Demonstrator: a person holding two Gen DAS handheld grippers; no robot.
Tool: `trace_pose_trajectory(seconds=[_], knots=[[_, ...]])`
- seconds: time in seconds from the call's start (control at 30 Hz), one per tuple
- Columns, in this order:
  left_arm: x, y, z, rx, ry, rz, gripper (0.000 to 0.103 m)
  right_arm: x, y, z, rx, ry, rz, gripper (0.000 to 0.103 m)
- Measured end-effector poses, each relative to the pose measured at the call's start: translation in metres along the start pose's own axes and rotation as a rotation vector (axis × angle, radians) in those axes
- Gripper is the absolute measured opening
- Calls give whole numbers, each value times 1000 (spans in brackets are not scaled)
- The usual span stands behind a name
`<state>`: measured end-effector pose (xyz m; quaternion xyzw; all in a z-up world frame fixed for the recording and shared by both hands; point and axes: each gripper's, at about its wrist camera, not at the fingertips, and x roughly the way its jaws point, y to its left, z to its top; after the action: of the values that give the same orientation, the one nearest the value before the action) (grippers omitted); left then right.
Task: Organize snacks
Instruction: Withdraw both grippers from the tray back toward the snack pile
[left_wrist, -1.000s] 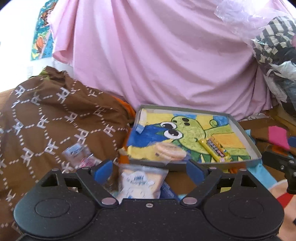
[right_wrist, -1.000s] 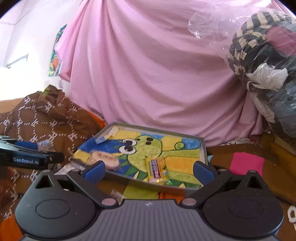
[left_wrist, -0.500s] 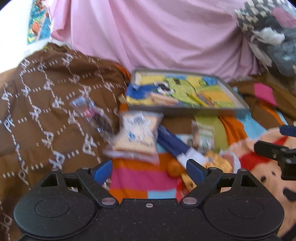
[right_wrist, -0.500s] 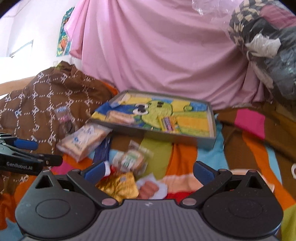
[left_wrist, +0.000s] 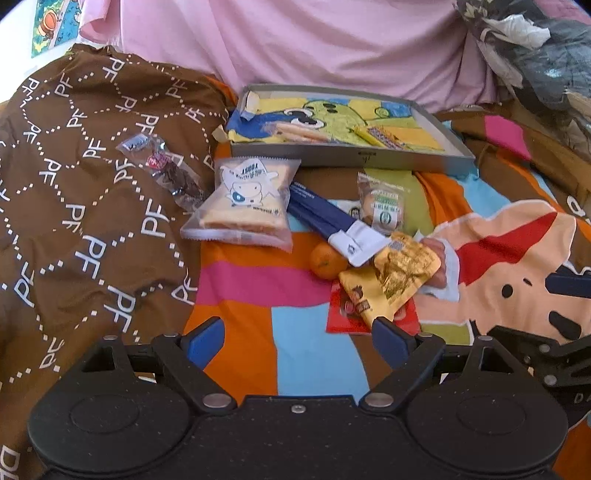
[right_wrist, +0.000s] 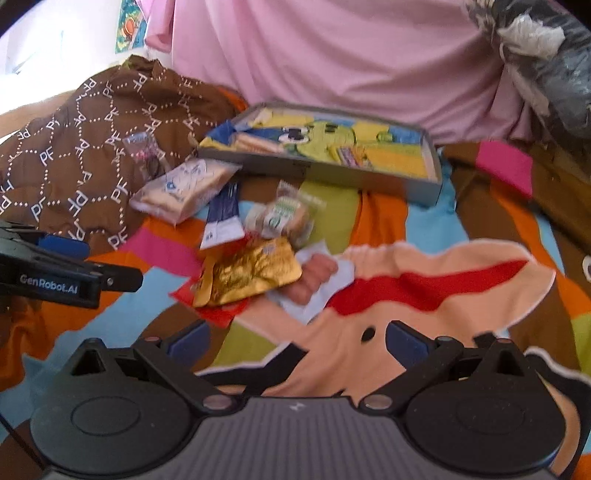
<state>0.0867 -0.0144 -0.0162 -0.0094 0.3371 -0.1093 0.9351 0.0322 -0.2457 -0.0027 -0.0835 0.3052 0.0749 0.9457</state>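
A grey tray (left_wrist: 347, 157) (right_wrist: 332, 171) with a cartoon lining holds a biscuit pack (left_wrist: 301, 132) and a yellow candy bar (left_wrist: 380, 133). In front of it on the colourful blanket lie a clear bread pack (left_wrist: 243, 201), a blue stick pack (left_wrist: 325, 221), a small green-labelled cake (left_wrist: 384, 210), an orange (left_wrist: 327, 260), a gold pouch (left_wrist: 397, 275) (right_wrist: 251, 271) on a red packet (left_wrist: 351, 314), and a sausage pack (right_wrist: 314, 277). My left gripper (left_wrist: 297, 341) is open above the blanket, near the gold pouch. My right gripper (right_wrist: 295, 343) is open, with nothing between its fingers.
A brown patterned cloth (left_wrist: 81, 192) bunches at the left, with a clear candy packet (left_wrist: 162, 170) on it. Pink fabric (left_wrist: 295, 44) hangs behind the tray. A heap of clothes and bags (left_wrist: 535, 55) rises at the right. The left gripper shows in the right wrist view (right_wrist: 66, 273).
Both views have tilted down and drawn back from the tray, so the snack pile on the blanket now fills the middle. Both grippers stay open and empty.
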Motion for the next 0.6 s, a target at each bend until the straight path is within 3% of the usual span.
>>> trace_pose_trajectory(seconds=[0.6], knots=[[13, -10, -3, 56, 26, -30, 88, 3, -20, 0, 10, 22, 4, 103]])
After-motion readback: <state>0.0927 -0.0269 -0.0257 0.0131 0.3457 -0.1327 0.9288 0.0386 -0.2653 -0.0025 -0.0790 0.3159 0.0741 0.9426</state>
